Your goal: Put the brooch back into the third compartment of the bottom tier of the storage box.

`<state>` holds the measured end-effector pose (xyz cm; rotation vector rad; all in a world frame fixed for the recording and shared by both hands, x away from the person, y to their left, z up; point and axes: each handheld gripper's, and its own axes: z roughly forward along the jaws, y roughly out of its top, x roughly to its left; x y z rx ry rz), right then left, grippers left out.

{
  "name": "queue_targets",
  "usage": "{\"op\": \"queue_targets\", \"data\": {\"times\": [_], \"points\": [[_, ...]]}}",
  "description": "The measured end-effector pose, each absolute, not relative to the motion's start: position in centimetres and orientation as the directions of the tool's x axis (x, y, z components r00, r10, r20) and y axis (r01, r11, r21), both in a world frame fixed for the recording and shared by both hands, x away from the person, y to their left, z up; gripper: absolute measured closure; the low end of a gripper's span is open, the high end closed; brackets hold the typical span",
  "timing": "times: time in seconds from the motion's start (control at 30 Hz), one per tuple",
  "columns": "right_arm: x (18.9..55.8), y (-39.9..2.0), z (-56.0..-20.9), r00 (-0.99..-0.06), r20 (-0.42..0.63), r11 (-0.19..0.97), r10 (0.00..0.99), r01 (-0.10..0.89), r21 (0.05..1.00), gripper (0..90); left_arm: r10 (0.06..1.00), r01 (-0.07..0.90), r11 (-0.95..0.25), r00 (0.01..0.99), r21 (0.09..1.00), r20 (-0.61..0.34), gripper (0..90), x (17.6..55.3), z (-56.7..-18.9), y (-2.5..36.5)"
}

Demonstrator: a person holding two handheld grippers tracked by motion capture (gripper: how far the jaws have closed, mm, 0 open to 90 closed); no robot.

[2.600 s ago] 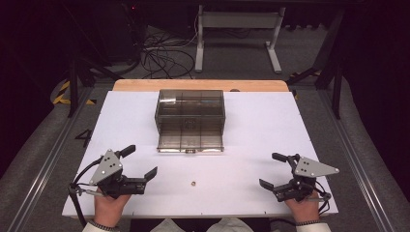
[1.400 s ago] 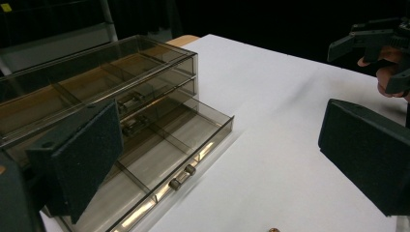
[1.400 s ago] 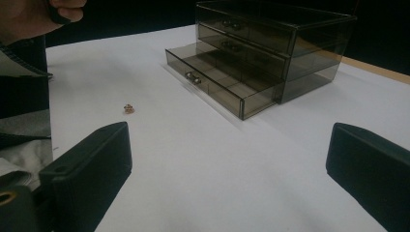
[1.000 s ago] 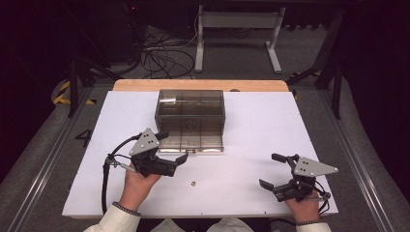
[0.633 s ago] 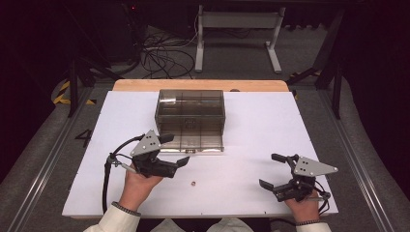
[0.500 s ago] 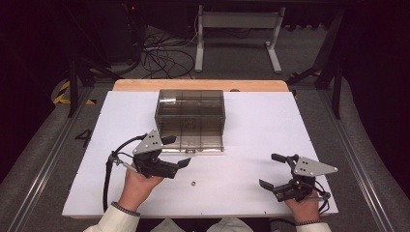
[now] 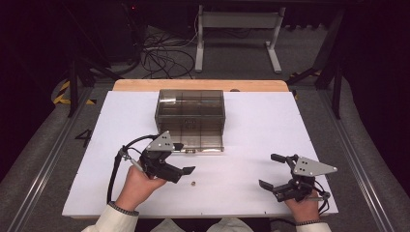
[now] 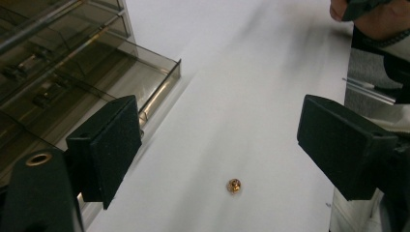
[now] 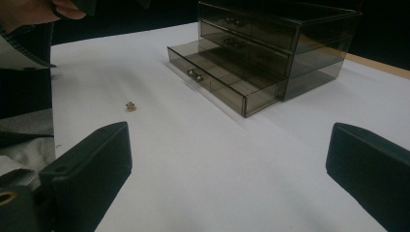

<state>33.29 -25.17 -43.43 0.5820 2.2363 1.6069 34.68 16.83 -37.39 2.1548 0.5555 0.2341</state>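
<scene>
Left gripper (image 7: 183,157) hovers center-left in the high view, jaws apart and just been closing a bit, nothing between them. The small brass nut (image 7: 192,183) lies on the white table (image 7: 251,125) just below. Right gripper (image 7: 273,170), lower right, gapes wide. Smoky drawer box (image 7: 190,118) has its bottom drawer out.

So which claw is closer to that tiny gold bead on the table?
The left claw: the bead lies just ahead, between its open jaws. The right claw rests far off near the table's other side.

Small brass nut (image 8: 234,185) lying loose on white table, near open drawer (image 7: 198,140)
</scene>
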Motion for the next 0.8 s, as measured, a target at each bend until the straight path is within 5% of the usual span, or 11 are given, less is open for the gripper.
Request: {"op": "queue_targets", "data": {"times": [0.47, 0.8], "points": [[33.4, -25.1, -43.6, -0.87, -0.011, 0.286, 0.493, 0.149, 0.947, 3.5, 0.446, 0.363, -0.609, 0.892, 0.705, -0.073, 17.6, 35.3, -38.3, 15.8], [33.5, -25.0, -43.7, -0.871, -0.011, 0.29, 0.491, 0.151, 0.945, 3.4, 0.445, 0.353, -0.706, 0.895, 0.615, -0.002, 21.1, 35.5, -39.2, 15.0]]}}
